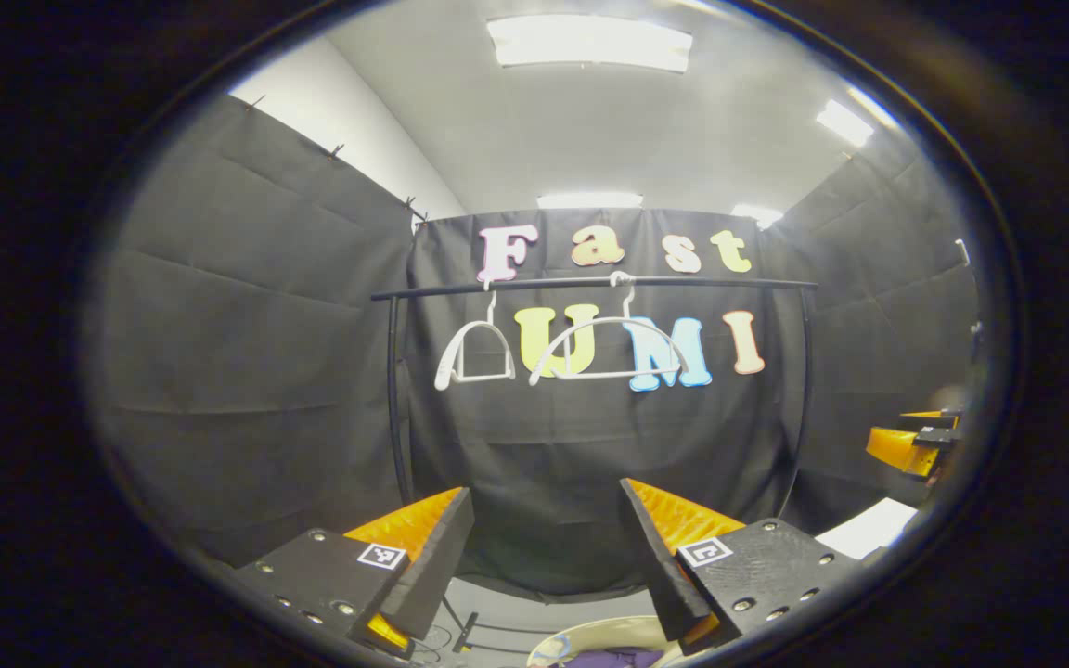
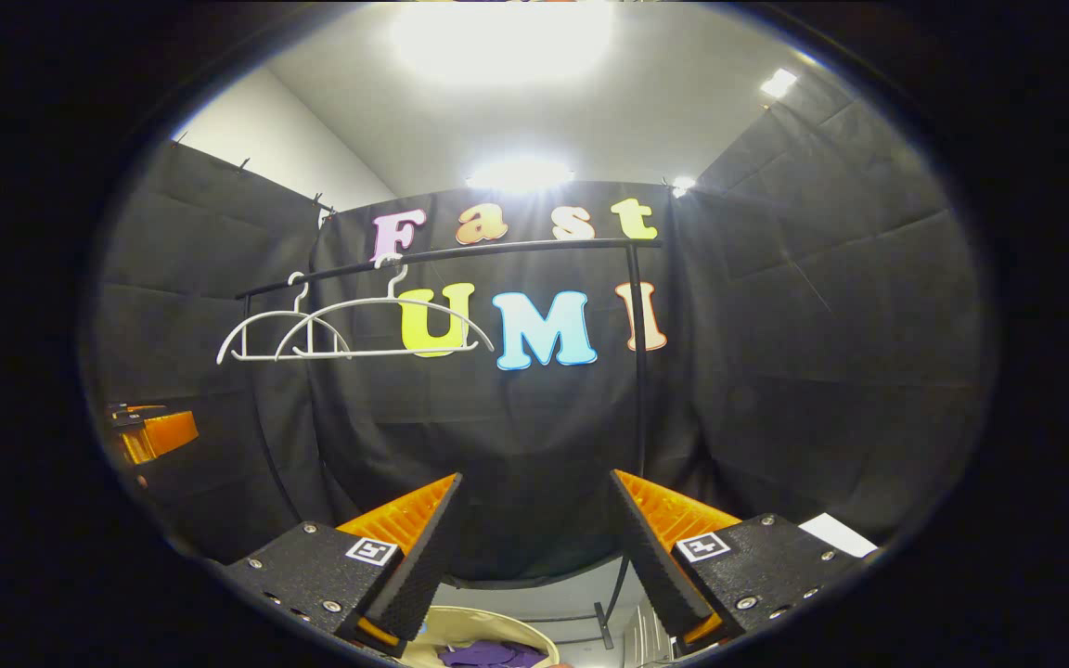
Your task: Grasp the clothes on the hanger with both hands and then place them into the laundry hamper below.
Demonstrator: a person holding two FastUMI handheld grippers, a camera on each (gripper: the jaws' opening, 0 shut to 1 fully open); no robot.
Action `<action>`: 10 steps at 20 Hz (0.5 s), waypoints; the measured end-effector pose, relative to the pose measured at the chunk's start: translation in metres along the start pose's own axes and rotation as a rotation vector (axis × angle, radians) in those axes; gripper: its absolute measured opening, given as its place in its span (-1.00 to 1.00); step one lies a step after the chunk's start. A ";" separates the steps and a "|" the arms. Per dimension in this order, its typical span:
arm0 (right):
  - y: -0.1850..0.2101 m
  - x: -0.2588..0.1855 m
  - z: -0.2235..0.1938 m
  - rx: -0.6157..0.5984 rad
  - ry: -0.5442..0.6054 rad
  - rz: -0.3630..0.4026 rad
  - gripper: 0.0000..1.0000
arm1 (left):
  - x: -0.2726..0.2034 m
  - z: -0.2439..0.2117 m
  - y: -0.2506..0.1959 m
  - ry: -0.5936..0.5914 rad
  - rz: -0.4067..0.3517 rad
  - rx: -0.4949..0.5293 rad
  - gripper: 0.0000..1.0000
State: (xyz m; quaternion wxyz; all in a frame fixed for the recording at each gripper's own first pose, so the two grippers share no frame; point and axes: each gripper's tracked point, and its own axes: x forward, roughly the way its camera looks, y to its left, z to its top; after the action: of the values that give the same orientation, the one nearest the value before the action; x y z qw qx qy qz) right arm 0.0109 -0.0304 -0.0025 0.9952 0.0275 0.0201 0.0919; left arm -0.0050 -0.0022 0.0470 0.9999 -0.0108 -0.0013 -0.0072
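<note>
Two bare white hangers point(image 1: 613, 357) point(image 2: 386, 329) hang on a black rail point(image 1: 590, 283) point(image 2: 460, 252). Below, a pale round hamper point(image 1: 590, 635) point(image 2: 460, 623) holds purple clothes point(image 1: 623, 657) point(image 2: 488, 654). In the left gripper view my left gripper point(image 1: 548, 529) is open with nothing between its fingers, above the hamper. My right gripper point(image 2: 534, 520) is open too and holds nothing, also above the hamper. In the left gripper view the right gripper point(image 1: 915, 441) appears far right. At the left edge of the right gripper view sits the left gripper point(image 2: 149, 431).
The rail stands on thin black posts point(image 1: 395, 399) point(image 2: 638, 371) in front of black cloth walls. The rack's foot point(image 2: 604, 623) rests on a pale floor point(image 1: 544, 608). A white sheet point(image 1: 869, 527) point(image 2: 836, 533) lies low on the right.
</note>
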 end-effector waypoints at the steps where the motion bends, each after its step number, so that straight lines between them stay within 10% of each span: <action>1: 0.000 -0.001 0.000 -0.008 -0.004 0.001 0.87 | -0.002 0.002 0.001 -0.004 0.000 0.007 0.69; 10: 0.009 0.002 0.005 -0.023 -0.024 0.013 0.87 | -0.010 -0.011 0.007 -0.024 0.000 -0.019 0.69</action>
State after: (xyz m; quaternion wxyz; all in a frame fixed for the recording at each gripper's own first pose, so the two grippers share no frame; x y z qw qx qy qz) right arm 0.0111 -0.0220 0.0030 0.9950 0.0174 0.0067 0.0982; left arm -0.0152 0.0044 0.0358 0.9997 -0.0203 -0.0135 -0.0071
